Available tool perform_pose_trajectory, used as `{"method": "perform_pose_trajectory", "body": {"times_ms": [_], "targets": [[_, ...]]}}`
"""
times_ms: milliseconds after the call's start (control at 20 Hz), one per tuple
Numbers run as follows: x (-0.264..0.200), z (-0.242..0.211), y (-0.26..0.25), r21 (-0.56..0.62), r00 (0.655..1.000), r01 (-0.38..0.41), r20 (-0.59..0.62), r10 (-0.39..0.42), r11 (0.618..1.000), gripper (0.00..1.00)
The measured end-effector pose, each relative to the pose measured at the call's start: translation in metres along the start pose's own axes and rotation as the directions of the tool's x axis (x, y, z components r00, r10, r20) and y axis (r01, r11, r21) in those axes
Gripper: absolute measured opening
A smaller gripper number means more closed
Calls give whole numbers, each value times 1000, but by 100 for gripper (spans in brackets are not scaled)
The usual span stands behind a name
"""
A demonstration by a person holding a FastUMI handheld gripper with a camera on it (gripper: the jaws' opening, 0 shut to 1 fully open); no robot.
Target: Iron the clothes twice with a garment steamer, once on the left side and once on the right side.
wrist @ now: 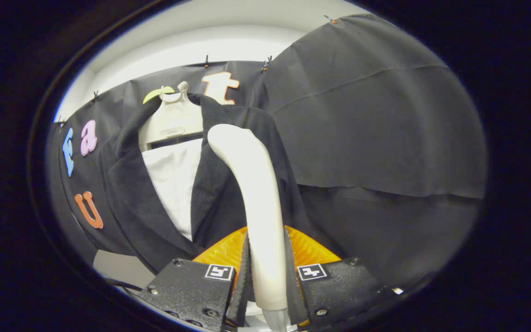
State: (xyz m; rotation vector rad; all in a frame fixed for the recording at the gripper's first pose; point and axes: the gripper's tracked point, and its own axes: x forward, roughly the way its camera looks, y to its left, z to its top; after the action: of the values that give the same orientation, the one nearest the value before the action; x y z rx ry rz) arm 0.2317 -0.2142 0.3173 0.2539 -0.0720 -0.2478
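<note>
While clamped, curved white steamer (pixel 256 193)

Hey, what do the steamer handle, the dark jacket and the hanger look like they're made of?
Steamer handle, clamped between the fingers of the gripper: smooth cream plastic, judging by its soft sheen and moulded curve. Dark jacket: matte woven cloth, possibly wool or corduroy; its collar shows fine ribbing. Hanger: pale, smooth, probably moulded plastic.

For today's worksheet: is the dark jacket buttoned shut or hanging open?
Open: the dark jacket parts over a white lining; gripper grips the steamer.
</note>
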Motion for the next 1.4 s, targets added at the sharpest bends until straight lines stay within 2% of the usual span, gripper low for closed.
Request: {"method": "perform_pose_trajectory", "body": {"times_ms": [750, 1400], "targets": [[3, -63, 5, -68, 995, -4, -103, -3, 998, 37], [3, -124, 1, -101, 982, 23, -183, -41, 995, 37]]}}
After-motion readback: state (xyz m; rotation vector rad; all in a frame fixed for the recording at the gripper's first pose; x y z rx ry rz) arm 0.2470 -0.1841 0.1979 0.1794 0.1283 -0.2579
